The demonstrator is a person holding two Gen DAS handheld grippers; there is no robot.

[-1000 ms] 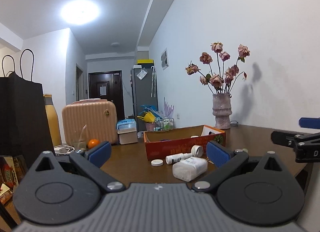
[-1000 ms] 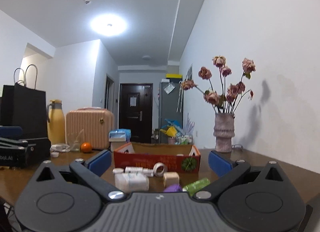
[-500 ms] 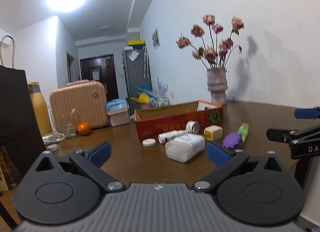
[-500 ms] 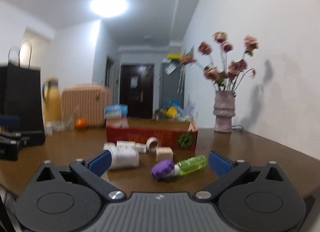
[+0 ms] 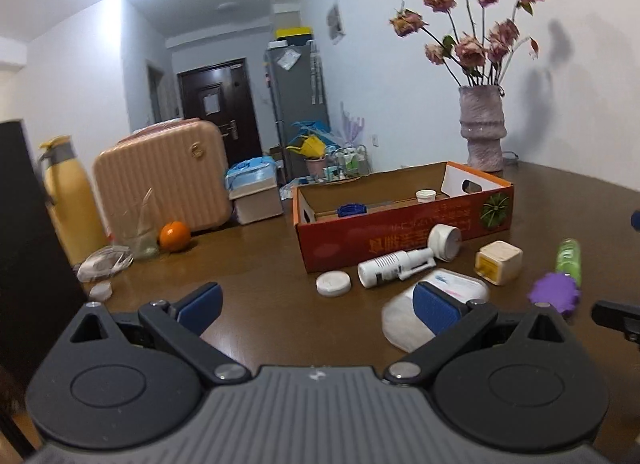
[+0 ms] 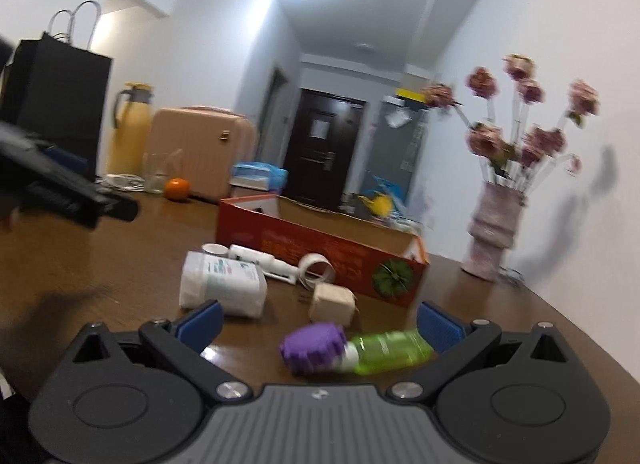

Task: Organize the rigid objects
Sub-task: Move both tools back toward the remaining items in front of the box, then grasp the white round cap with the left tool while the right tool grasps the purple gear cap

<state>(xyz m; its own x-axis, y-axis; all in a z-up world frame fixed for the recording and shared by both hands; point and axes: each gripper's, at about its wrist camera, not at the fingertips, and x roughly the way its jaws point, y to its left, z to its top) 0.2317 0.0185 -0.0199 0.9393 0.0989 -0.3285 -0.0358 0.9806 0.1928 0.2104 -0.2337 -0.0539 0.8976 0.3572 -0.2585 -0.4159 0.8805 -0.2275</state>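
Dark brown wood makes up the table, which stands against a white wall with a hallway and a dark door beyond. A vase of dried roses stands at the far edge, and a pink suitcase, a yellow flask and an orange crowd the far left side. An open red cardboard box holds a blue cap and a white cap.

The right wrist view is smeared by motion, so labels cannot be read. The black bag is cut off at the left wrist frame's edge.

The left gripper is spread wide and empty, its right pad in front of the lying white bottle — contact cannot be told. The right gripper is also wide apart, holding nothing, with the green bottle with purple cap lying between its pads. Just beside the box lie a spray bottle, a tape roll, a cream cube and a white lid.
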